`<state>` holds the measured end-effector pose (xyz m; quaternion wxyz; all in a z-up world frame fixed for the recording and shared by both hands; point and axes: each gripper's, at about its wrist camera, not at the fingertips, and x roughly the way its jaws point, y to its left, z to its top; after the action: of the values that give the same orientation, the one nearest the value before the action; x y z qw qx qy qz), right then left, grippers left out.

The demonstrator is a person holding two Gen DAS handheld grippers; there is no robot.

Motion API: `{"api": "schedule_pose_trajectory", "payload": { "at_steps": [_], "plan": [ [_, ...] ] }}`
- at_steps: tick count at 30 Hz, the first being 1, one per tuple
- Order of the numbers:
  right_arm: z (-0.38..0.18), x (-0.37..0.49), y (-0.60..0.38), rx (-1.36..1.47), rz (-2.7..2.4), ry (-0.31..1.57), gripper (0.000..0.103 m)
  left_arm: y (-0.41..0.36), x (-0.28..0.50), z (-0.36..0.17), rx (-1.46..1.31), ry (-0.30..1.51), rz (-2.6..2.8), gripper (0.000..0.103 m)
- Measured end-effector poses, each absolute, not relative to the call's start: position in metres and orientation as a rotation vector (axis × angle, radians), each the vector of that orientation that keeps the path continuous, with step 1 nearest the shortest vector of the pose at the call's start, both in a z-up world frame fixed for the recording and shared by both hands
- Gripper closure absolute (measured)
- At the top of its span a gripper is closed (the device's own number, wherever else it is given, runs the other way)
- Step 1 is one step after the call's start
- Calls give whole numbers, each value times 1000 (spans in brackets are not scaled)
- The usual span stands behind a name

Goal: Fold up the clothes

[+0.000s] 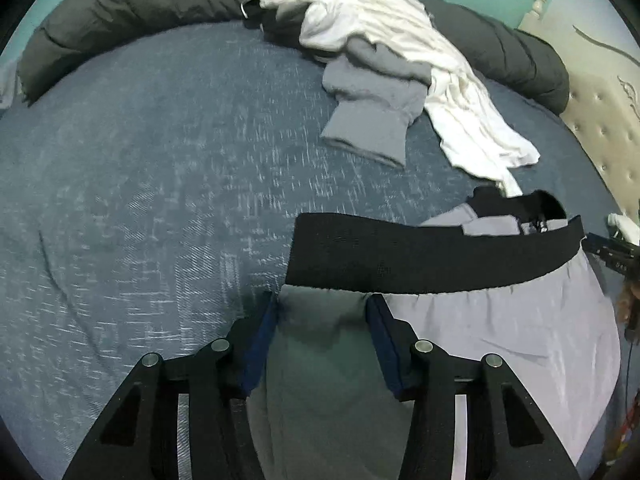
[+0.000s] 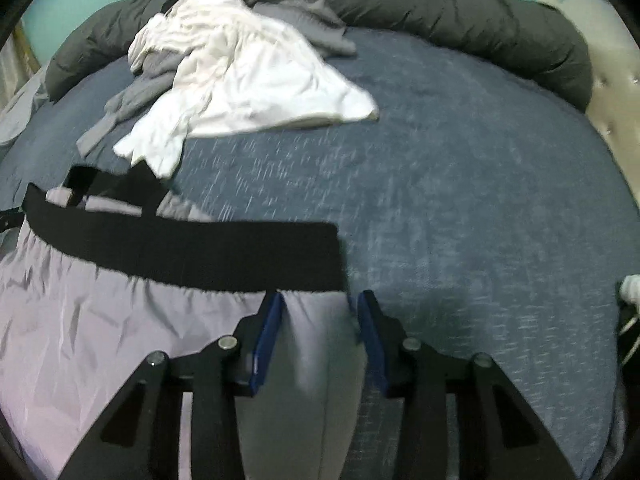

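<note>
A lilac garment [image 1: 500, 328] with a wide black waistband [image 1: 420, 260] lies flat on the blue bed cover. My left gripper [image 1: 323, 306] points down at its left corner just below the waistband. One blue pad sits at the cloth's edge and the other on the cloth, with grey-lilac fabric filling the gap between them. In the right wrist view the same garment [image 2: 100, 320] spreads to the left. My right gripper [image 2: 320, 304] straddles its right corner under the waistband [image 2: 200, 248], with cloth between the open jaws.
A heap of white clothes [image 1: 400, 32] and grey clothes [image 1: 372, 96] lies further back on the bed [image 1: 160, 160]; the right wrist view shows the white clothes [image 2: 256, 80] too. A rolled dark duvet [image 2: 480, 12] lines the far edge. A beige tufted headboard [image 1: 600, 120] stands at the right.
</note>
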<state>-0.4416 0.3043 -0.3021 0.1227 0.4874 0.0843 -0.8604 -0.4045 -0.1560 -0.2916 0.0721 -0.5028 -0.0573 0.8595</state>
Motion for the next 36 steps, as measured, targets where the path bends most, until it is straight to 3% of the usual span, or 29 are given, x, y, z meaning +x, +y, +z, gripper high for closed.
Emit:
{"api": "schedule_pose_trajectory", "payload": {
  "at_steps": [6,10,12,25,36],
  "plan": [
    [-245,-399,303,1273,-2539,65,66,-168,-361,-251,-1412,-345,2647,52],
    [-229,-351,266,1233,-2378,-32,86,-157,-316,-232,-1335,-414,2654,52],
    [-232,-331,245,1259,-2315,-66,90,-144,-290,-228,-1301,-415,2645,52],
    [-285,-229,153,1455,-2128,-112,91,-112,-189,-254,-1229,-486,2618,52],
    [-333,-241,127,1581,-2192,-27,92,-123,-172,-270,-1196,-541,2608,52]
  ]
}}
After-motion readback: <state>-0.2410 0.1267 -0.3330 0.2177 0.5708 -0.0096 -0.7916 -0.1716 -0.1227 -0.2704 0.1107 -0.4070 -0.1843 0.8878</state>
